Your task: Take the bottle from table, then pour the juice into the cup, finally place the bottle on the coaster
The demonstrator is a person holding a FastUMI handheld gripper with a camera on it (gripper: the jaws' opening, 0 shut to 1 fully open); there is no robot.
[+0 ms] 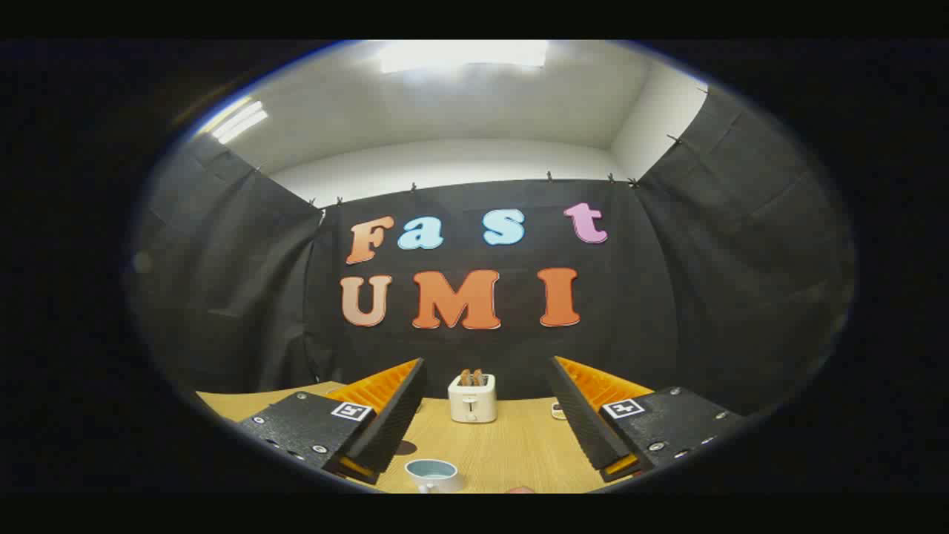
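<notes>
My gripper (485,367) is held above the wooden table (519,445), fingers wide apart with nothing between them. Low between the fingers, near the table's close edge, stands a pale cup (434,475) with a light blue inside and a handle. A small dark round patch (405,447), possibly the coaster, lies on the table beside the left finger, partly hidden by it. A sliver of something pinkish (521,489) peeks up at the table's near edge, too little to identify.
A white toaster (472,397) with two slices of toast stands at the back of the table, ahead between the fingers. A small round object (557,409) sits just beside the right finger. Black cloth walls enclose the booth.
</notes>
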